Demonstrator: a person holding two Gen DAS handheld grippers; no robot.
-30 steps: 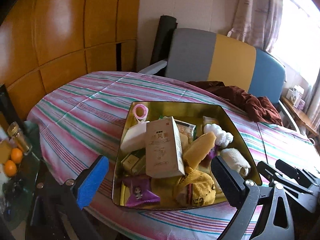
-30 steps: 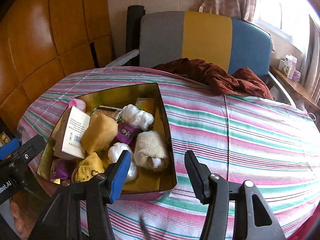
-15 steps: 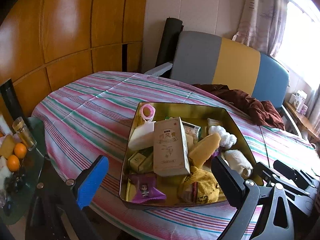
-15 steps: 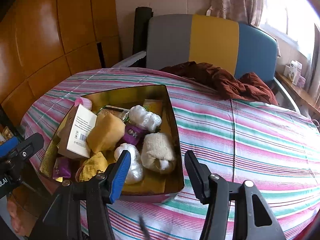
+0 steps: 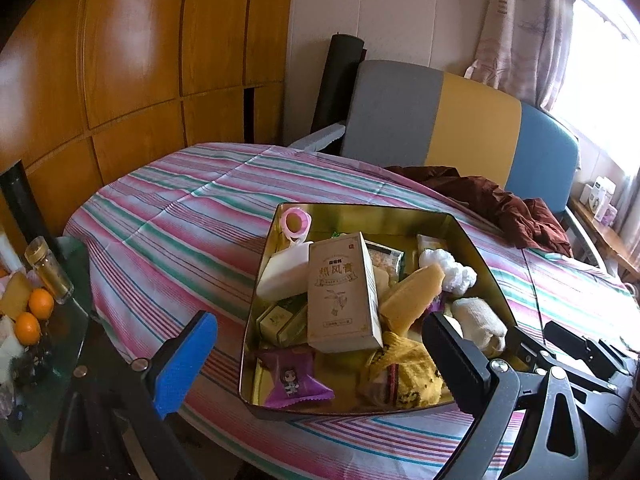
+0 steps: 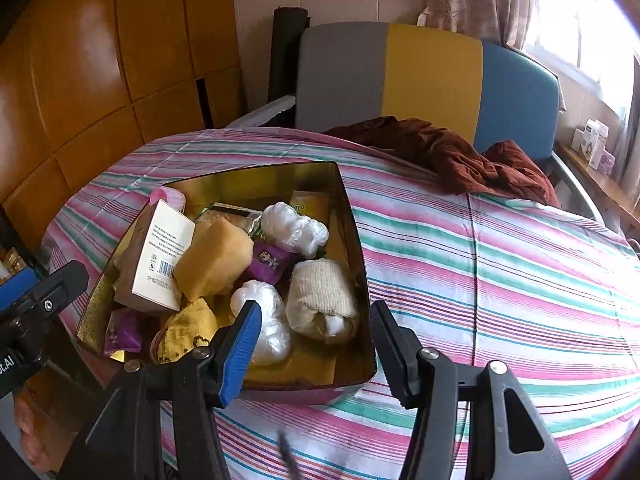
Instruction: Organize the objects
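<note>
Landmark: the gold tin sits on the striped tablecloth, near the edge closest to the person; every place below is given from it.
Left gripper: jaws stand wide apart with nothing between them, hovering over the tin's near left corner.
Right gripper: jaws apart and empty, hanging above the tin's near right corner.
Tan carton: lies in the middle of the tin, on top of the heap. Its long axis runs from the tin's near wall toward its far wall, printed face up. Judged light and stiff, with flat sides; best pinched across its narrow width (a hard squeeze could dent the card).
Yellow sponge: leans just right of the carton, tilted, long axis slanting toward the tin's far right. Probably soft and very light, so it would compress in a grip.
Rolled cream cloth: against the tin's right wall, long axis roughly along that wall. Soft; take it around the middle.
Clear plastic bundles: between sponge and right wall. Likely slippery and crushable.
Purple packet: flat at the tin's near left, thin, hard to get under.
</note>
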